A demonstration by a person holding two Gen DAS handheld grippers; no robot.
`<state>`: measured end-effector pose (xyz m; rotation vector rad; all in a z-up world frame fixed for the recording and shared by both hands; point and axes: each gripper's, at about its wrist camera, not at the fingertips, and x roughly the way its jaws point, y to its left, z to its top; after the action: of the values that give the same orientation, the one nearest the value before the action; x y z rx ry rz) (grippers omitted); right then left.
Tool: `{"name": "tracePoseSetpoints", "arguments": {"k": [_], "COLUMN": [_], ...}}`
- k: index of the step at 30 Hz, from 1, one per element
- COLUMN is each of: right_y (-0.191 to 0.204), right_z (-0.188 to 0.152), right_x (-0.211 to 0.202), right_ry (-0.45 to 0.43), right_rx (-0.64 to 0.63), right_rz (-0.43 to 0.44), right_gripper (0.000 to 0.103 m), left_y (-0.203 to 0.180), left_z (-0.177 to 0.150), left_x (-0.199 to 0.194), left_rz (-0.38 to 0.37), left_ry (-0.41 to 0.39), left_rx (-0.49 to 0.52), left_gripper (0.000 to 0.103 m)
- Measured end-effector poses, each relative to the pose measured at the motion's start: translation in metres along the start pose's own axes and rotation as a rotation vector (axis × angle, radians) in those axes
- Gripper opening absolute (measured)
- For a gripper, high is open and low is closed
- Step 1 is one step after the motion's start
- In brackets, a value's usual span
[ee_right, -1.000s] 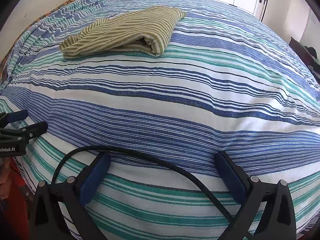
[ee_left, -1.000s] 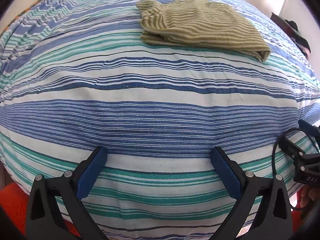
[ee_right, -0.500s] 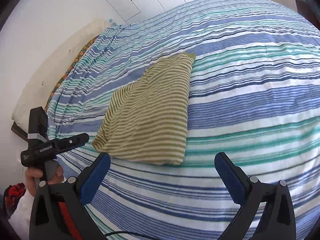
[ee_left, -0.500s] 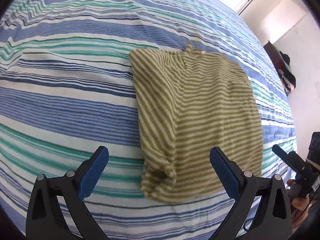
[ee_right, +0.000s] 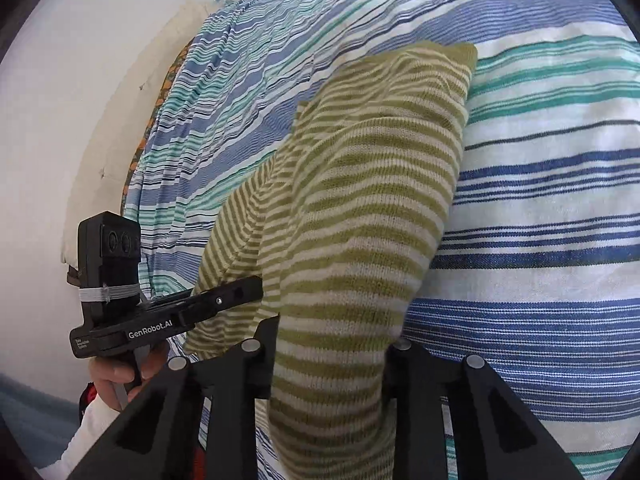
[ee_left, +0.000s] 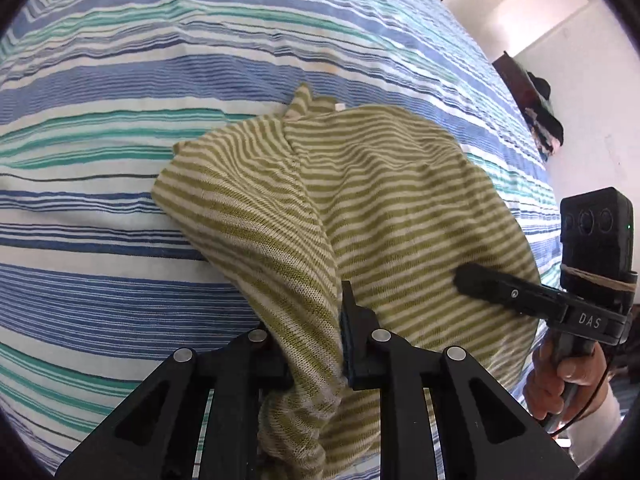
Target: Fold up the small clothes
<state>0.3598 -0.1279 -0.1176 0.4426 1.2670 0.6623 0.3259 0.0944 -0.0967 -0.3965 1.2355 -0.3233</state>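
An olive-and-cream striped small garment (ee_left: 384, 208) lies partly folded on the striped bedspread (ee_left: 120, 168). My left gripper (ee_left: 316, 344) is shut on the garment's near left edge, with cloth bunched between the fingers. My right gripper (ee_right: 332, 360) is shut on the garment's near right edge (ee_right: 340, 264), and the cloth drapes over its fingers. Each gripper shows in the other's view: the right one at the left wrist view's right side (ee_left: 520, 296), the left one at the right wrist view's left side (ee_right: 200, 312).
The bed's blue, teal and white bedspread (ee_right: 540, 208) fills both views. A white wall and cream headboard (ee_right: 120, 128) are at the left. Dark clothes (ee_left: 540, 116) hang by the far right wall.
Both grippers were open above the garment. They have moved down to its near edge and closed on the cloth, which now lifts at both grips.
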Motion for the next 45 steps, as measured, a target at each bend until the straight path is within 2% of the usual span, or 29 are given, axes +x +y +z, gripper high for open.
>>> {"name": "tracePoseSetpoints", "arguments": {"k": [3,5,6,7,8,9,10,11,13,15,16,19,22,26,30,33,39,42,45], "right_y": [0.023,0.036,0.039,0.038,0.032,0.020,0.008,-0.005,-0.021,-0.023,-0.019,0.004,0.034,0.065,0.100,0.117,0.137,0.146,0.154], "right_z": [0.003,-0.005,-0.014,-0.024,-0.037,-0.052,-0.067,-0.083,-0.114,-0.144,-0.158,-0.193,-0.217,-0.239,-0.250,-0.257,-0.268,-0.276,-0.285], "right_x": [-0.045,-0.073,-0.083,-0.088,-0.090,-0.090,-0.085,-0.081,-0.087,-0.107,-0.118,-0.145,-0.160,-0.176,-0.179,-0.187,-0.200,-0.205,-0.212], "right_ry": [-0.019,-0.009,0.001,0.014,0.031,0.052,0.080,0.106,0.090,0.020,-0.015,-0.096,-0.129,-0.163,-0.193,-0.212,-0.245,-0.267,-0.285], "right_rx": [-0.011,-0.057,-0.074,-0.075,-0.061,-0.044,-0.032,-0.020,-0.031,-0.056,-0.055,-0.102,-0.177,-0.234,-0.323,-0.354,-0.388,-0.416,-0.438], "right_rz": [0.071,0.065,0.048,0.034,0.014,-0.026,-0.094,-0.182,-0.345,-0.404,-0.413,-0.447,-0.509,-0.543,-0.595,-0.598,-0.634,-0.672,-0.715], "right_gripper": [0.025,0.025,0.025,0.025,0.026,0.028,0.035,0.054,0.080,0.080,0.082,0.094,0.095,0.095,0.095,0.095,0.095,0.095,0.095], "left_y": [-0.027,-0.040,-0.043,-0.042,-0.043,-0.044,-0.042,-0.038,-0.037,-0.039,-0.042,-0.059,-0.080,-0.099,-0.112,-0.118,-0.129,-0.140,-0.150], "left_z": [-0.009,-0.025,-0.035,-0.047,-0.061,-0.075,-0.090,-0.107,-0.139,-0.165,-0.177,-0.199,-0.204,-0.210,-0.216,-0.225,-0.238,-0.251,-0.261], "left_x": [-0.038,-0.052,-0.052,-0.048,-0.037,-0.022,-0.010,-0.004,-0.008,-0.026,-0.038,-0.071,-0.095,-0.123,-0.141,-0.154,-0.173,-0.181,-0.188], "left_rz": [-0.066,-0.101,-0.109,-0.098,-0.054,0.034,0.137,0.217,0.262,0.282,0.306,0.402,0.476,0.518,0.534,0.527,0.542,0.546,0.579], "left_ry": [-0.037,-0.039,-0.027,-0.010,0.005,0.021,0.027,0.028,0.005,-0.051,-0.092,-0.213,-0.280,-0.334,-0.370,-0.398,-0.496,-0.569,-0.588], "left_rx": [0.055,0.086,0.085,0.076,0.072,0.071,0.068,0.068,0.064,0.036,0.024,0.043,0.096,0.134,0.147,0.144,0.149,0.181,0.214], "left_gripper": [0.017,0.018,0.020,0.030,0.037,0.058,0.061,0.061,0.064,0.074,0.083,0.093,0.096,0.097,0.097,0.098,0.099,0.099,0.100]}}
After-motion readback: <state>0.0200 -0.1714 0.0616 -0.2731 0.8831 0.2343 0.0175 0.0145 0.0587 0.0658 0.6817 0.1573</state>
